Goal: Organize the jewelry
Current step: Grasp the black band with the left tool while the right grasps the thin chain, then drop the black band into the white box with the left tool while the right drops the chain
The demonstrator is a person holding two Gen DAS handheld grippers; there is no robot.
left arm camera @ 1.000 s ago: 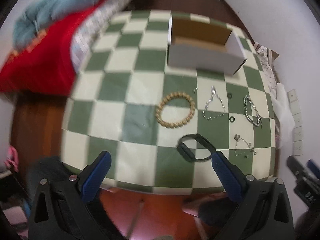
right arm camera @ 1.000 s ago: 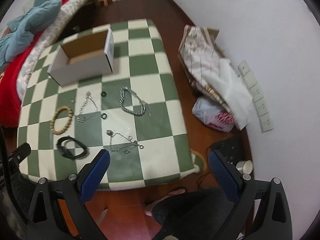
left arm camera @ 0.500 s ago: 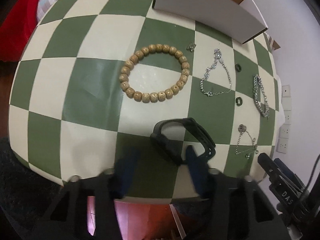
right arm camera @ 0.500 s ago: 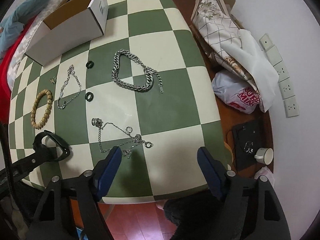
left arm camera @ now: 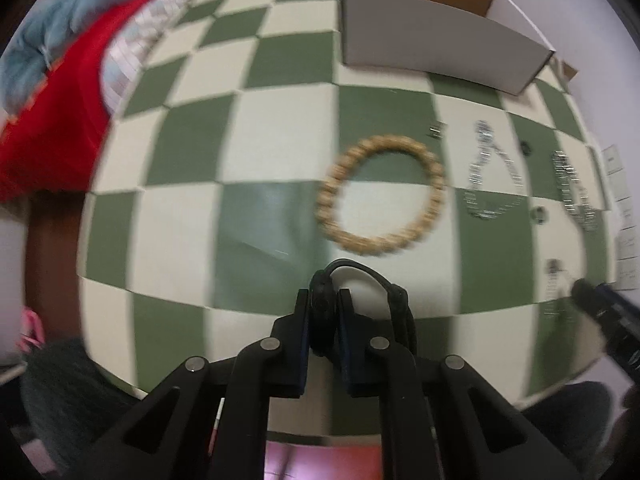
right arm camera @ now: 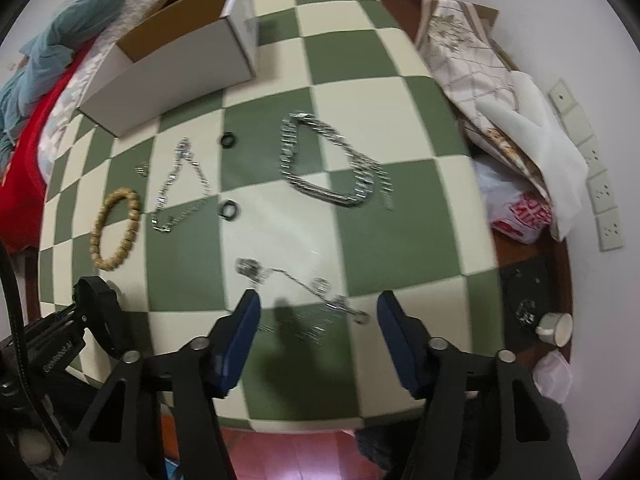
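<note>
My left gripper [left arm camera: 323, 308] is shut on the black wristband [left arm camera: 360, 276] at the near edge of the checkered table [left arm camera: 280, 140]. A wooden bead bracelet [left arm camera: 382, 194] lies just beyond it, also in the right wrist view [right arm camera: 116, 234]. My right gripper [right arm camera: 318, 312] is open, its jaws on either side of a thin silver chain [right arm camera: 304, 288]. A thick silver chain [right arm camera: 328, 168], a thin silver bracelet [right arm camera: 180, 188] and two black rings [right arm camera: 229, 210] lie further out. An open white cardboard box [right arm camera: 172, 64] stands at the far side.
Red and blue bedding [left arm camera: 52, 80] lies left of the table. Patterned cloth and plastic bags [right arm camera: 516, 152] are piled on the floor to the right, by the wall. A white cup [right arm camera: 556, 328] sits on the floor.
My left gripper moved in and shut on the black wristband. My right gripper came down closer over the thin silver chain, its jaws narrower than before.
</note>
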